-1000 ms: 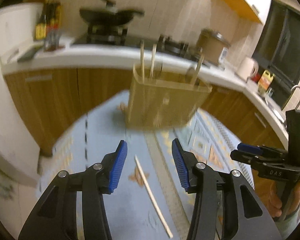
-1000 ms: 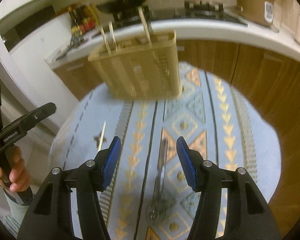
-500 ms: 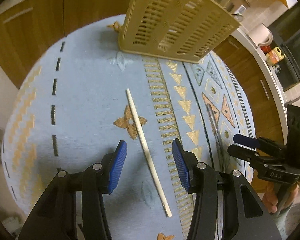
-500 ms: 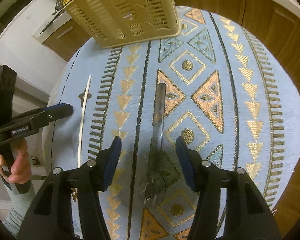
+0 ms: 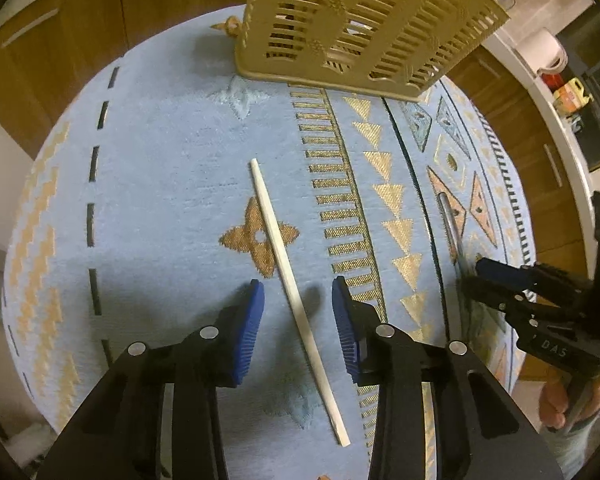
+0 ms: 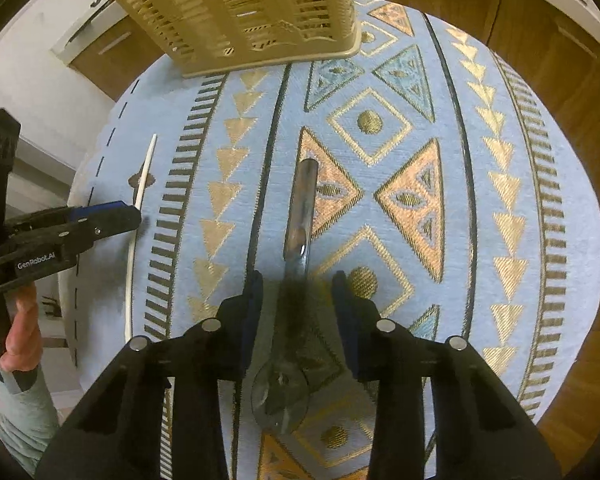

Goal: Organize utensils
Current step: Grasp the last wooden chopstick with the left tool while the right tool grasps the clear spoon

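Observation:
A pale chopstick (image 5: 288, 272) lies on the blue patterned cloth (image 5: 160, 184). My left gripper (image 5: 298, 292) points down over it, and the stick passes between the closing jaws with a gap on each side. A metal spoon (image 6: 300, 220) lies lengthways on the cloth, its bowl (image 6: 280, 396) toward the camera. My right gripper (image 6: 296, 292) straddles the spoon's handle; its jaws are closing and the pads stand clear of the metal. A beige slotted utensil basket (image 5: 364, 20) (image 6: 244, 8) stands at the far edge of the cloth.
The round table's cloth (image 6: 500, 160) ends at wooden cabinet fronts (image 5: 60, 40) behind and beside it. A hand (image 6: 16, 340) holds the left gripper (image 6: 100, 220) at the left of the right wrist view, with the chopstick (image 6: 140, 184) under it. The right gripper (image 5: 540, 300) shows at the right.
Both grippers have come down closer to the cloth and tilted downward. Both sets of jaws have narrowed, the left around the chopstick, the right around the spoon handle.

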A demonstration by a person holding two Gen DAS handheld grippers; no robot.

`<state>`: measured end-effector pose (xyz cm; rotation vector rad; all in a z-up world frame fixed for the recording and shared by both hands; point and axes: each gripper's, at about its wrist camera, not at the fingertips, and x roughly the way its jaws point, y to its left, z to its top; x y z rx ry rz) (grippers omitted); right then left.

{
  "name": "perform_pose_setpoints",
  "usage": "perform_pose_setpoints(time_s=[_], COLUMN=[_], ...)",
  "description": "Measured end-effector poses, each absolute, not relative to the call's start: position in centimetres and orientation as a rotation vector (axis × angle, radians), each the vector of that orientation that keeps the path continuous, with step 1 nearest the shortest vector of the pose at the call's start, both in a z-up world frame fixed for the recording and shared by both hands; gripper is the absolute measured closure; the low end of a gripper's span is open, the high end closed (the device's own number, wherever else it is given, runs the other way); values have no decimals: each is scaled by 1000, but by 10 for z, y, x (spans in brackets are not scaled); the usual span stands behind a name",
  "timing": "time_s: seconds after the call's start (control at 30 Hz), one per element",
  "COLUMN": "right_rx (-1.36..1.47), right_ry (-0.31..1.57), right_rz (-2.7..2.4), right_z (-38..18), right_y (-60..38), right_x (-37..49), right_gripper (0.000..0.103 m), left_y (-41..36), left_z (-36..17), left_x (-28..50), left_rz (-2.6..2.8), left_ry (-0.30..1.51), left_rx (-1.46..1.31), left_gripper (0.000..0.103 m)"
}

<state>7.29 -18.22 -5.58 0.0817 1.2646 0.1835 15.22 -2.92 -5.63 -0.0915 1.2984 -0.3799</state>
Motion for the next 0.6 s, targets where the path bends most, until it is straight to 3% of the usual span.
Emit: perform_pose_setpoints(time_s=[0.37,0.53,0.6], right_rx=[14,-45,-76], right_ry=[1327,1328,1320], right_rz=[178,167,158], right_z=[-61,-63,-63], right_y=[-168,-158,-154], right_x=[88,88,87], right_gripper=[74,84,91], left_y=[-57,-56,-52], left_z=[-57,-59,-59], left_x=[159,162,163], left_rz=[-373,-347,-349], left_ry=[1325,1314,1320], left_rx=[47,63,40], left_gripper=[70,87,88])
